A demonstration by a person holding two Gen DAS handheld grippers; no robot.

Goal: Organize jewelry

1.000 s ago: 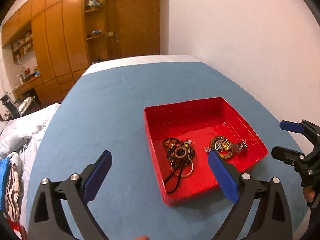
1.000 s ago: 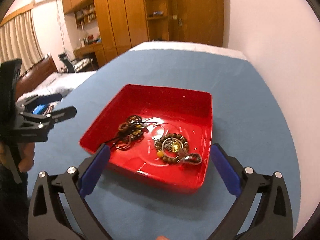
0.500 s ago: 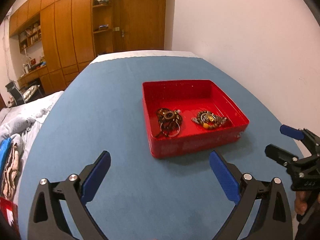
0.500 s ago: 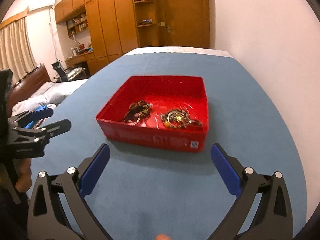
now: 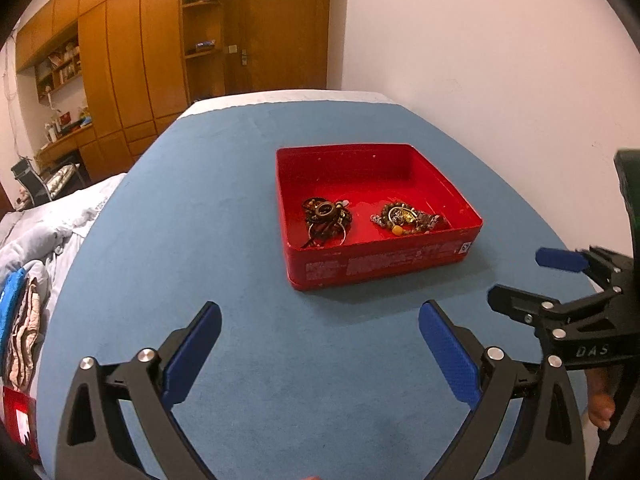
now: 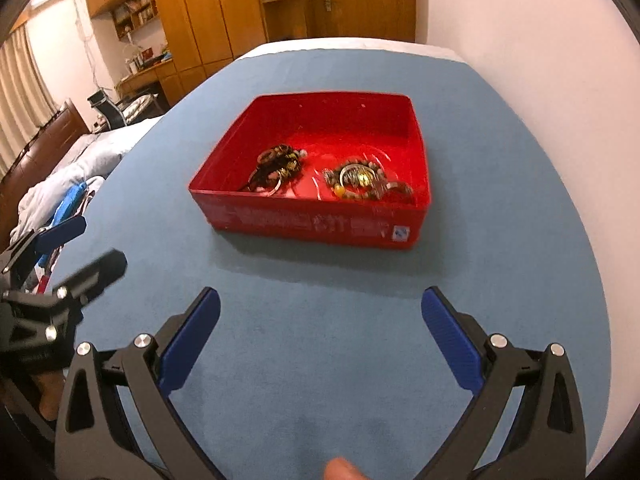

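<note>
Both grippers have been drawn back from the red tray [image 5: 380, 270] since the earlier frames; it is now seen further off and from lower. Blue cloth [image 5: 200, 220] is spread under everything. Left gripper [image 5: 320, 350] is held above bare cloth, jaws wide apart, nothing between. Right gripper [image 6: 320, 340] likewise spread, empty. Inside the tray two jewelry heaps are seen, apart: dark corded tangle [image 5: 326, 220] at left, beaded bracelet cluster [image 5: 406, 220] at right.
</note>
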